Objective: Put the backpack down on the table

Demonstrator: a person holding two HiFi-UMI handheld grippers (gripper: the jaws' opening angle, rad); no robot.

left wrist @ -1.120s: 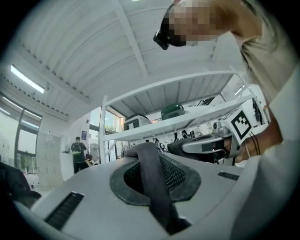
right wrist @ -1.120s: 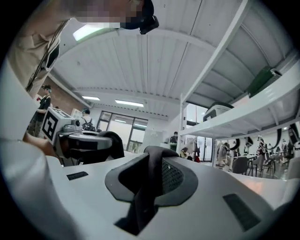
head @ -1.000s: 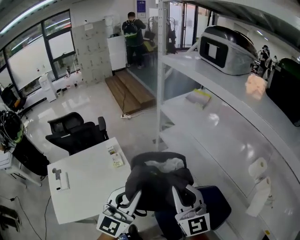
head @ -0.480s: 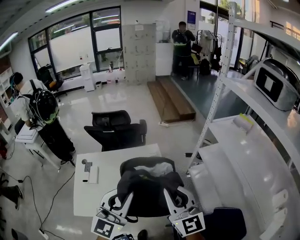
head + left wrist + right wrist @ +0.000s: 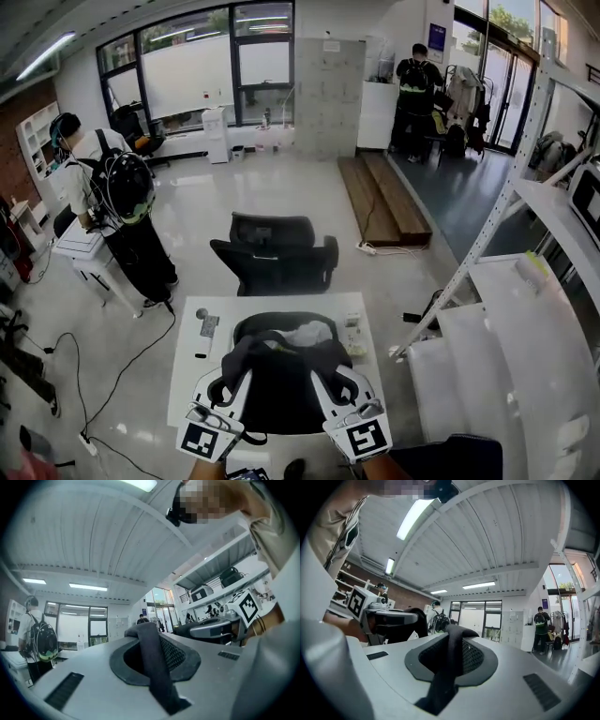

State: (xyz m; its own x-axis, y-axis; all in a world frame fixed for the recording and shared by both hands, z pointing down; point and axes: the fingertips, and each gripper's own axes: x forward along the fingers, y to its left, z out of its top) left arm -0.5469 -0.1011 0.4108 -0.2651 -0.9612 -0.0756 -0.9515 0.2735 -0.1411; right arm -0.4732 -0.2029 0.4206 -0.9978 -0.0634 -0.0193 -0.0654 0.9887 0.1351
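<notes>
The backpack (image 5: 281,380) hung over the table's (image 5: 190,386) middle, its long axis running near edge to far and its open top facing the far edge. The left gripper (image 5: 246,373) and right gripper (image 5: 323,375) each pinched a shoulder strap (image 5: 157,667), jaws nearly closed. An office chair (image 5: 277,262) stood on the glossy floor (image 5: 281,192) beyond.

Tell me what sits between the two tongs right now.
The backpack, held by a strap in each: left tongs, right tongs. The head view shows it, over the table.
</notes>
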